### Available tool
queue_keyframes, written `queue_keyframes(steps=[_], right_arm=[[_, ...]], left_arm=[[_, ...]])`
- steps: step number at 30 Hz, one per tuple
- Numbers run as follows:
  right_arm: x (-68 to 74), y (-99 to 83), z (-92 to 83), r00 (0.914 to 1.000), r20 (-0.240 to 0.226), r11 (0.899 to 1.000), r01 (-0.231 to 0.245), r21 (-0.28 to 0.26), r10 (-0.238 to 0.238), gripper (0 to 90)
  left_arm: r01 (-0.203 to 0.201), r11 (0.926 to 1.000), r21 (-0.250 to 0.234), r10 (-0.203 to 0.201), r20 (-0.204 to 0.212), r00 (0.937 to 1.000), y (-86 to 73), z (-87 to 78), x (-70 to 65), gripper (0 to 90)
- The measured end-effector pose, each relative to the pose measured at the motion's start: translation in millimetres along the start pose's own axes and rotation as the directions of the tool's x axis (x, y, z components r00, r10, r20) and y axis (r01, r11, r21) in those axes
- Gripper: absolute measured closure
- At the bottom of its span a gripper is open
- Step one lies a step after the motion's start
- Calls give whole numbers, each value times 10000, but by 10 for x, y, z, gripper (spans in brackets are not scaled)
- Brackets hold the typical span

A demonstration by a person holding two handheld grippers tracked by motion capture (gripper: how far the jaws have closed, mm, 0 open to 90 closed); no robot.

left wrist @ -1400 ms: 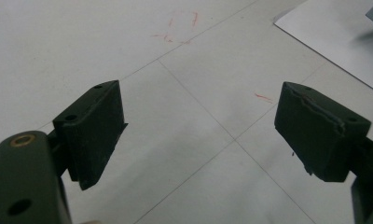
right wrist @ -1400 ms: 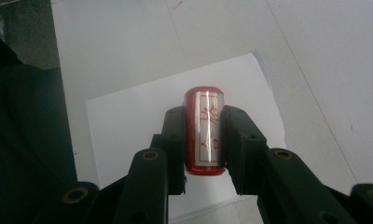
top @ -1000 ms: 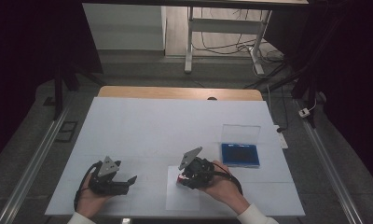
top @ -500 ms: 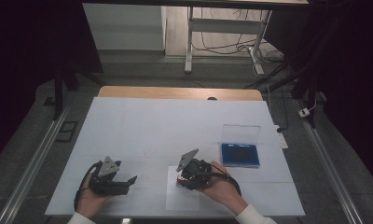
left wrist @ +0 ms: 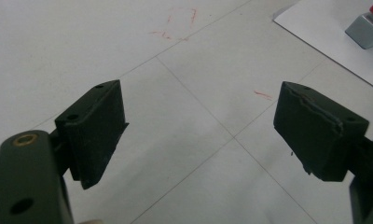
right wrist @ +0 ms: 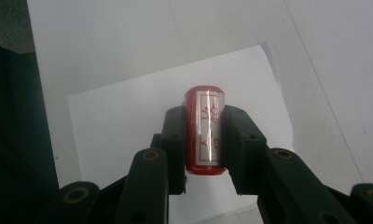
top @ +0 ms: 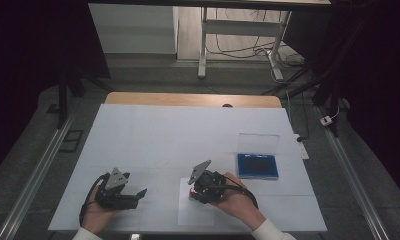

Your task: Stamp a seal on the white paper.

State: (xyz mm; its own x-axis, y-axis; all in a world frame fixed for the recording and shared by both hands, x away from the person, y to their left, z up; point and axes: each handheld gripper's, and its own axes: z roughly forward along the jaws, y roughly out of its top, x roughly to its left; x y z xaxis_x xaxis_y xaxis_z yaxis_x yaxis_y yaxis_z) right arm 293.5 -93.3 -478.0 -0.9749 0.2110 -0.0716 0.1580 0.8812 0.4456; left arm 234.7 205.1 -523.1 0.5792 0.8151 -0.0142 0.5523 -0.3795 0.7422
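From the high view, my right gripper point(top: 194, 192) presses a red stamp point(top: 192, 193) onto the paper sheet point(top: 195, 212); the blue ink pad point(top: 257, 166) waits nearby. In the left gripper view, my left gripper point(left wrist: 198, 135) idles wide open. In the right gripper view, jaws clamp the stamp point(right wrist: 204, 135) for control.

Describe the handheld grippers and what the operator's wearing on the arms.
Both grippers, left gripper and right gripper, are black, each with a grey three-cornered plate on top and a black cable. Jaws are blocky dark pads on arms with brass-ringed holes. White sleeve cuffs.
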Motion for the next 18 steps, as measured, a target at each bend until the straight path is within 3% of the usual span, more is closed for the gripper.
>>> queue_keyframes(steps=[5,10,15,16,18], right_arm=[[-6,16,9,9999,69,9997,156,181,-157,702],[10,53,43,10000,81,9980,-8,636,3,701],[-20,67,62,9996,-129,9967,-228,778,239,703],[-37,64,60,9999,-148,9965,-42,840,55,703],[-23,75,65,9995,-167,9960,-244,862,259,704]], left_arm=[[-29,10000,25,29,15,10000,0,1,-4,167],[-37,10000,21,37,14,10000,1,1,-5,167],[-45,10000,9,45,35,10000,3,-6,-12,167],[-50,10000,9,50,39,10000,3,-7,-13,167],[-50,10000,7,50,34,10000,2,-9,-14,167]])
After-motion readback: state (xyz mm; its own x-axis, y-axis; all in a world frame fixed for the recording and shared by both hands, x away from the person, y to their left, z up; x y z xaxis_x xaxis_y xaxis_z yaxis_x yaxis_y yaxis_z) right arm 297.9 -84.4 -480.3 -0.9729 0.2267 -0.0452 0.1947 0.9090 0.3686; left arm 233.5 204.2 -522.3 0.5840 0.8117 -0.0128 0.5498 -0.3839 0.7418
